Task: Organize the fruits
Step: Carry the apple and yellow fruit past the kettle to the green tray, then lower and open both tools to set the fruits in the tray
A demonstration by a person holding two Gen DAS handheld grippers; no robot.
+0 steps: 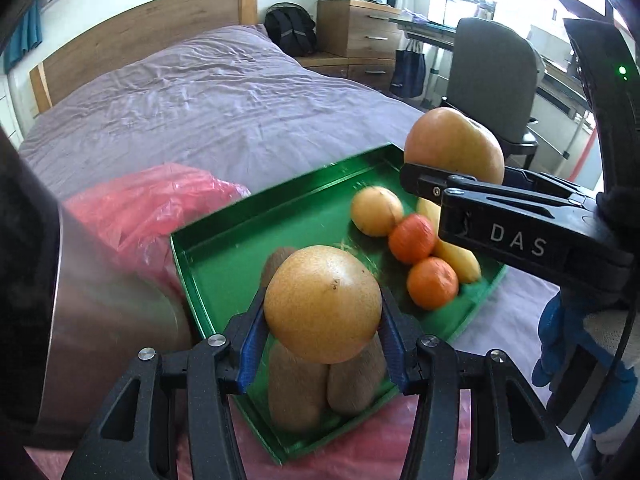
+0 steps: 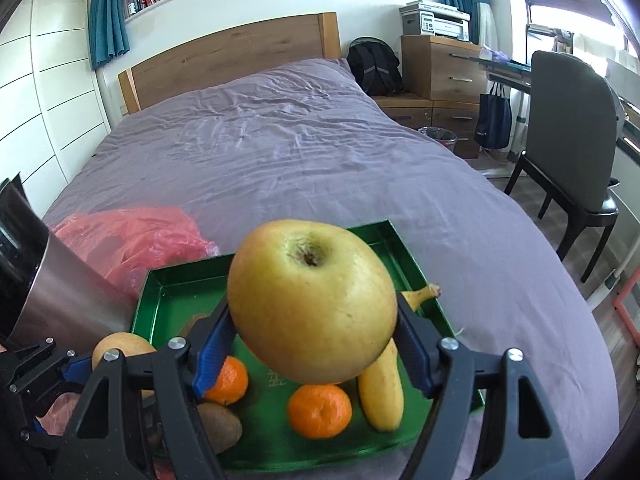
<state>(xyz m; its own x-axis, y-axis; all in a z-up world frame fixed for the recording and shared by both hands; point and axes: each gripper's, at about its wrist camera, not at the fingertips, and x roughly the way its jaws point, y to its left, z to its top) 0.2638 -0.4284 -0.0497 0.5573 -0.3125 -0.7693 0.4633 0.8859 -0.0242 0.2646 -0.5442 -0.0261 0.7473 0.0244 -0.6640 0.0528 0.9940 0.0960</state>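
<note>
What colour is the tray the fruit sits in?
Green; the tray shows best in the right wrist view.

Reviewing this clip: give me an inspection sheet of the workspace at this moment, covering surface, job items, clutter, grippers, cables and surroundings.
Surface: bed with a wrinkled purple cover.
Job's things: green tray on the bed holds two mandarins, a banana, kiwis and a small round yellow fruit.
Clutter: red plastic bag beside the tray; metal cylinder at its left.
Grippers: left gripper shut on a round pear; right gripper shut on an apple; both above the tray.
Cables: nothing seen.
Surroundings: headboard, bookshelf, backpack, drawers with printer, chair.
</note>
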